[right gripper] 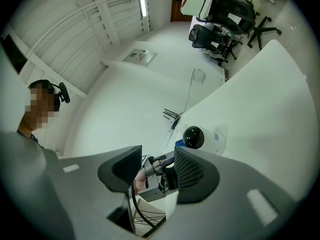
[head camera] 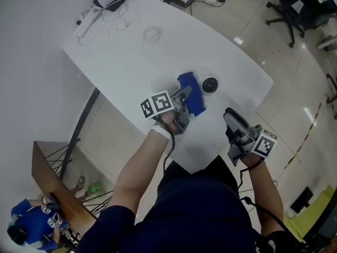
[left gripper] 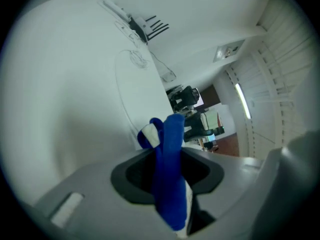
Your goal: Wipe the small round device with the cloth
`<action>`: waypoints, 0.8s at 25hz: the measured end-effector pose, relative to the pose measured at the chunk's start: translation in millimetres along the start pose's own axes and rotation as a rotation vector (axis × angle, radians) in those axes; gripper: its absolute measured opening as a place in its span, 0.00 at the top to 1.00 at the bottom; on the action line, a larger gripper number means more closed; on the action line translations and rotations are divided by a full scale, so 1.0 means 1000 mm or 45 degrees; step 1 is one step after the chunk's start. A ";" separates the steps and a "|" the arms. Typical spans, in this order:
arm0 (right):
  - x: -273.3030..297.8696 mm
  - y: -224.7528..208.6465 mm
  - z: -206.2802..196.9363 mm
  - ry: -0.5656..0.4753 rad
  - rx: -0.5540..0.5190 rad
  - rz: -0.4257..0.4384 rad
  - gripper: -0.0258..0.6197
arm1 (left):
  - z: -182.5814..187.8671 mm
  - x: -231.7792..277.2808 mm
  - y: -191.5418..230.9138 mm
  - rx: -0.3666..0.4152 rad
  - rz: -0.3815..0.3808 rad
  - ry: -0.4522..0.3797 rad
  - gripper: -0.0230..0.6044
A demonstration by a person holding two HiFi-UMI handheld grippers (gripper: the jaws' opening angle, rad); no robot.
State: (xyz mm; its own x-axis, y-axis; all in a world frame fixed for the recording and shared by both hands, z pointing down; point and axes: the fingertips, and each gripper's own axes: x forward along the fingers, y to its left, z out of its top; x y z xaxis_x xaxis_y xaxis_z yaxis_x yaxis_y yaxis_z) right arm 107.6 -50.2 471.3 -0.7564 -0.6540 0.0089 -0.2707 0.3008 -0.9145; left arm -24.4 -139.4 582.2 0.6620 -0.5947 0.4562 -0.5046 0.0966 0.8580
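Small round device (head camera: 209,84), black dome on a white base: sits near the right edge of the table, just beside the cloth, apparently not yet touched by it.

Largest first. White table (head camera: 131,73), rounded at the corners, with cables (head camera: 121,22) strewn toward the far left corner, well apart from the work.

Next, left gripper (head camera: 185,96), low over the table toward the right edge. Jaws partway closed and pinched on the blue cloth (head camera: 190,83), one fold poking out past the tips, the rest spread toward the device.

Then right gripper (head camera: 233,120), off the table's near right edge, aimed roughly level at the device. Jaws well apart, nothing held; only the other gripper and the dome visible through the gap.

Looks like the approach to a first wipe. Hold the pinch firm, lower the loose fold onto the dome, then sweep over the top and round the sides with light pressure. Worth closing the right gripper on the white base first; otherwise a real risk of shoving so small a thing along the smooth top. Safer to stroke inward, away from the right edge.
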 end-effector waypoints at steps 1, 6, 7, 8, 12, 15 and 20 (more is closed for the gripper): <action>-0.001 -0.001 0.001 -0.005 0.000 -0.006 0.64 | -0.001 0.004 0.003 -0.009 0.016 0.012 0.73; -0.001 -0.002 0.001 -0.020 0.007 -0.012 0.65 | -0.004 0.014 0.012 -0.031 0.079 0.028 0.73; -0.002 -0.001 0.000 -0.022 0.008 -0.010 0.65 | -0.003 0.013 0.008 -0.020 0.069 0.014 0.73; -0.004 -0.001 0.001 -0.024 0.002 -0.012 0.65 | -0.001 0.010 0.002 0.009 0.057 -0.002 0.73; -0.009 0.004 0.000 -0.037 0.000 0.009 0.66 | 0.004 -0.005 -0.041 0.382 0.064 -0.022 0.73; -0.014 0.005 0.001 -0.042 -0.035 -0.013 0.66 | 0.004 -0.014 -0.076 0.844 0.156 -0.013 0.73; -0.016 0.011 -0.002 -0.045 -0.066 -0.025 0.66 | -0.018 -0.008 -0.120 1.707 0.216 0.016 0.73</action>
State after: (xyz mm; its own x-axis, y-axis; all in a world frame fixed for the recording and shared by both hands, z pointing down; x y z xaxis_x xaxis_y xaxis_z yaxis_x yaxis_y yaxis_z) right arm 115.7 -35.6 462.0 -0.7295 -0.6838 0.0116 -0.3164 0.3224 -0.8922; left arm 40.6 -131.9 480.3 0.5391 -0.6453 0.5413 -0.7234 -0.6839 -0.0948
